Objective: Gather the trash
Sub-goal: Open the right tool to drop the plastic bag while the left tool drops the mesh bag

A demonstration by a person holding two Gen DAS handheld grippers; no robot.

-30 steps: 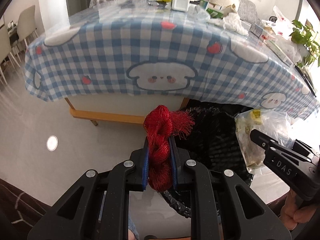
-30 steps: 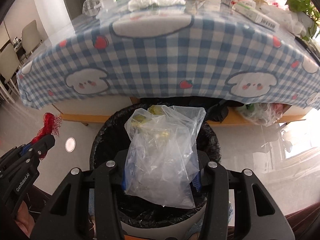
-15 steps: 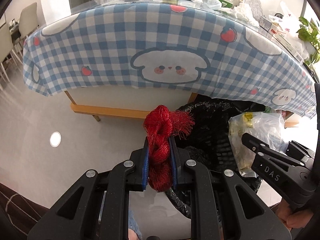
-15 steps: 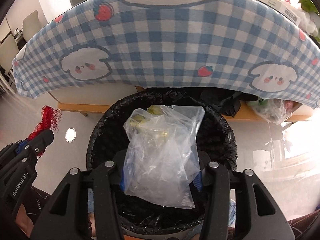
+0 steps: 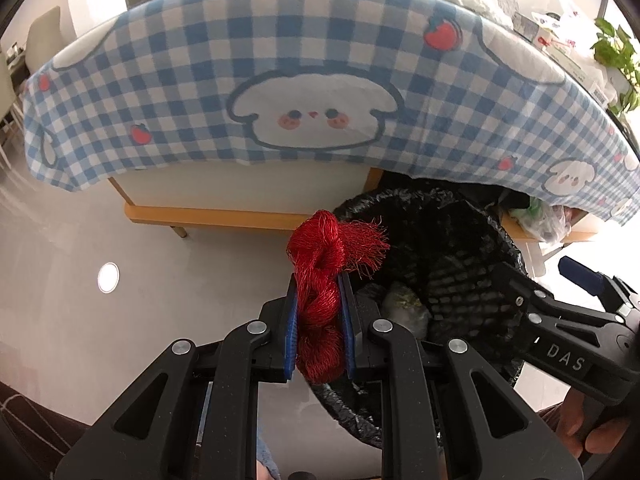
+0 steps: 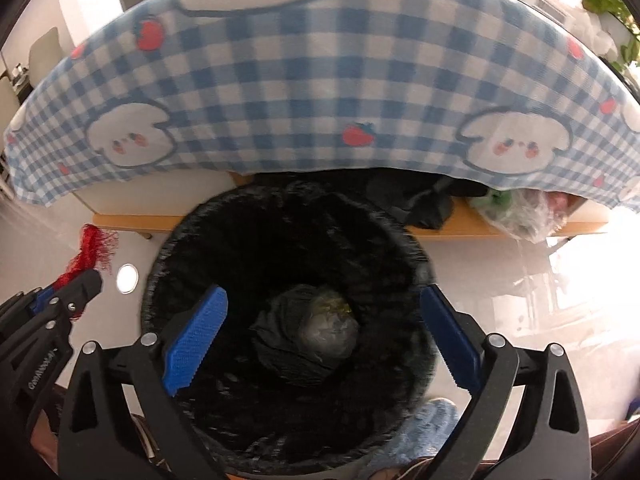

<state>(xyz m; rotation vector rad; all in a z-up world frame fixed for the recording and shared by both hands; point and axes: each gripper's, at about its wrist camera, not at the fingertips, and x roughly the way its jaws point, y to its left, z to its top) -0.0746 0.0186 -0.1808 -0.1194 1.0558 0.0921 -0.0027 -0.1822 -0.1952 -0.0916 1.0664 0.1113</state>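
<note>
My left gripper [image 5: 318, 292] is shut on a twisted red mesh net [image 5: 324, 280] and holds it just left of the rim of a trash bin lined with a black bag [image 5: 452, 240]. My right gripper [image 6: 320, 320] is open and empty, right above the bin's mouth [image 6: 224, 224]. A clear plastic bag with yellowish scraps [image 6: 328, 326] lies at the bottom of the bin. The red net also shows at the left of the right wrist view [image 6: 86, 250]. The right gripper also shows at the right of the left wrist view [image 5: 560, 316].
A table with a blue-and-white checked bunny cloth [image 5: 312, 80] stands behind the bin, with clutter on top. A wooden shelf under it [image 6: 480, 224] holds dark cloth and a plastic bag [image 6: 524, 212]. Pale floor [image 5: 80, 240] lies to the left. A plant [image 5: 616, 48] stands far right.
My right gripper has opened and let go of the clear plastic bag, which has dropped to the bottom of the bin. Both grippers have moved lower and closer to the bin.
</note>
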